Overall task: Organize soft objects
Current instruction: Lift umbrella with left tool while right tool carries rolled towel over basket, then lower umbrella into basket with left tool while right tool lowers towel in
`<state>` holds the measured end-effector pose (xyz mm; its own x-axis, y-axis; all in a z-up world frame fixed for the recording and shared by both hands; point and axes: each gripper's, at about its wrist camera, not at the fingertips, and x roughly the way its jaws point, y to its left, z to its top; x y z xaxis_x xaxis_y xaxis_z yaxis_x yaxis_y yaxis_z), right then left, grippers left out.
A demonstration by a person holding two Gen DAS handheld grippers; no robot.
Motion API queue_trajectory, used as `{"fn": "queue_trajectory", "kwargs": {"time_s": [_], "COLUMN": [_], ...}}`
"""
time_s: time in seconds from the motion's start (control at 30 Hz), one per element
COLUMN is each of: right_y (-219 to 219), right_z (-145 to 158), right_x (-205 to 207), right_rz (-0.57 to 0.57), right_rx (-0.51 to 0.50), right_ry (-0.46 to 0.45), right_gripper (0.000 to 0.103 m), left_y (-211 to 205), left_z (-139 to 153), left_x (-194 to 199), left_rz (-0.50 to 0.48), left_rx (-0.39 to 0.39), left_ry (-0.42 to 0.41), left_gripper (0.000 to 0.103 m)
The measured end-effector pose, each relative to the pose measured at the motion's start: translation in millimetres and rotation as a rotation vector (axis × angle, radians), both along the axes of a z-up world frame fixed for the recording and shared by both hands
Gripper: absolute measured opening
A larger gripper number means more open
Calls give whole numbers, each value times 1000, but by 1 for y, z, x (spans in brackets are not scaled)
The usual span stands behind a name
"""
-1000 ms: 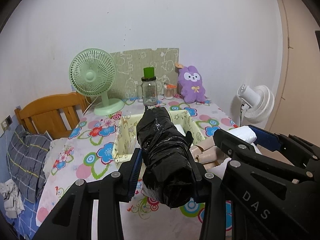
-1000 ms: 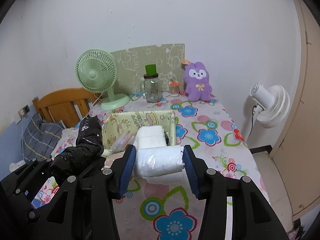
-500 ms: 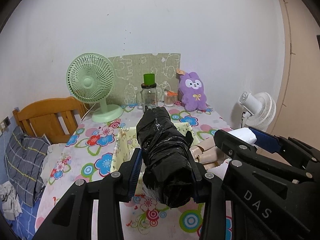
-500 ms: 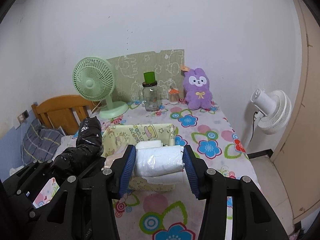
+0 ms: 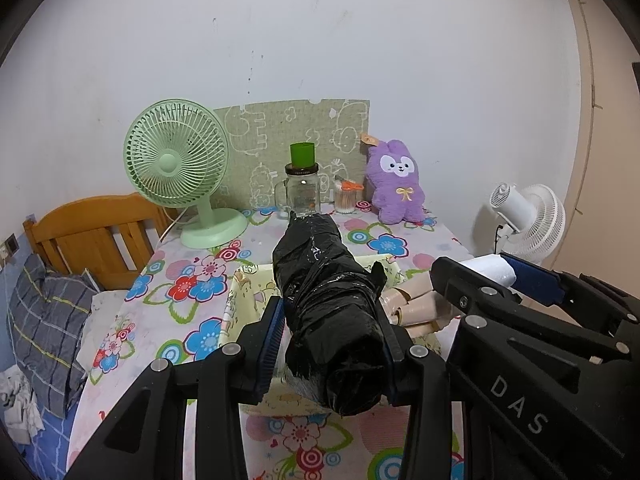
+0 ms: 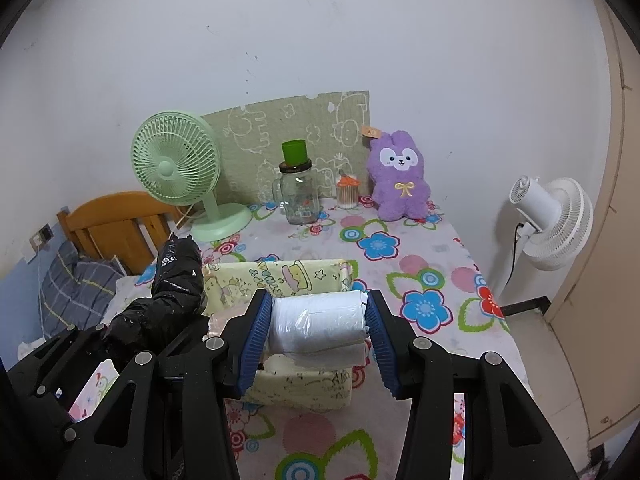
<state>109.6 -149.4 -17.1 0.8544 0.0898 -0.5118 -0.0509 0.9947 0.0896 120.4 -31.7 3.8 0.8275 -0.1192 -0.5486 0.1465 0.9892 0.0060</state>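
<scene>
While both bundles hung above the yellow fabric bin on the table, the left hand-held gripper clamped the black plastic-wrapped roll across its middle, and the right hand-held gripper clamped the white wrapped roll end to end. Both looked light, squashy and slick-skinned; a mid-body hold seemed safest. The bin's contents were largely hidden, apart from beige rolls.

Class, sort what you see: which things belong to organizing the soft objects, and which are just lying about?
Job: black bundle, white roll, yellow fabric box, beige rolls.
Lying about: green fan, glass jar, purple plush, white fan.
</scene>
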Motion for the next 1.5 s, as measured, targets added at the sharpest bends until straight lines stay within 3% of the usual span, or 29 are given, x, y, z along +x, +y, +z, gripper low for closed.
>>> {"fn": "queue_trajectory", "kwargs": {"time_s": [0.53,1.1,1.4,1.5], "right_y": [5,8,11,12], "right_z": [-14,-41,-48,-50], "right_x": [47,88,98,101], "right_rz": [11,11,9,13], "right_rx": [7,-2,-4,-6], "right_ry": [29,108,126,128], "right_gripper": [51,51,51,51], "left_y": [4,6,15,16], "left_z": [-16,-53,-55,-55], "left_x": [44,81,83,82], "left_rz": [25,21,68,72], "left_rx": [-11,-13,4,33], "left_ry": [40,148,147,136], "left_gripper": [42,44,75,78]}}
